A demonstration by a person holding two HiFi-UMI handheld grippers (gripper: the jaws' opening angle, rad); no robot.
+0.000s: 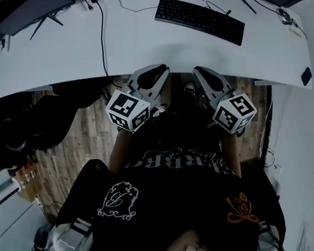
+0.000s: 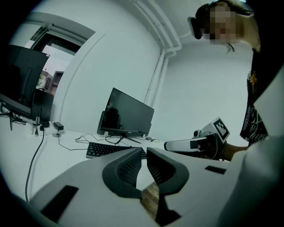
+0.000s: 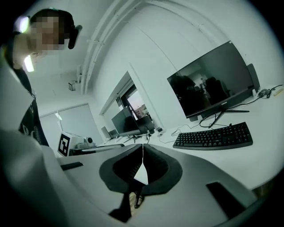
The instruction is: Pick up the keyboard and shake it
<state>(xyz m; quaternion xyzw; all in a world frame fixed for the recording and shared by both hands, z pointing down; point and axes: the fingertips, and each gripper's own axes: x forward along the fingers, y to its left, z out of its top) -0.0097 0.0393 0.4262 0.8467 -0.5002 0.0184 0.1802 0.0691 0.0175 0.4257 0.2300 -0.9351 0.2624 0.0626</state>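
The black keyboard (image 1: 199, 19) lies at an angle on the far right part of the white desk (image 1: 138, 46). It also shows in the left gripper view as the keyboard (image 2: 106, 148) and in the right gripper view as the keyboard (image 3: 213, 136), well beyond the jaws. My left gripper (image 1: 154, 73) and right gripper (image 1: 200, 73) hover side by side at the desk's near edge, short of the keyboard. The left gripper (image 2: 142, 150) is shut with nothing between its jaws. The right gripper (image 3: 143, 146) is shut too, tips touching, and holds nothing.
A dark monitor (image 2: 128, 113) stands behind the keyboard, with cables (image 1: 103, 39) trailing over the desk. More monitors (image 1: 24, 13) sit at the far left. Below the desk edge are wooden floor (image 1: 66, 158) and a dark chair (image 1: 25, 129). A small black object (image 1: 306, 76) lies at the desk's right end.
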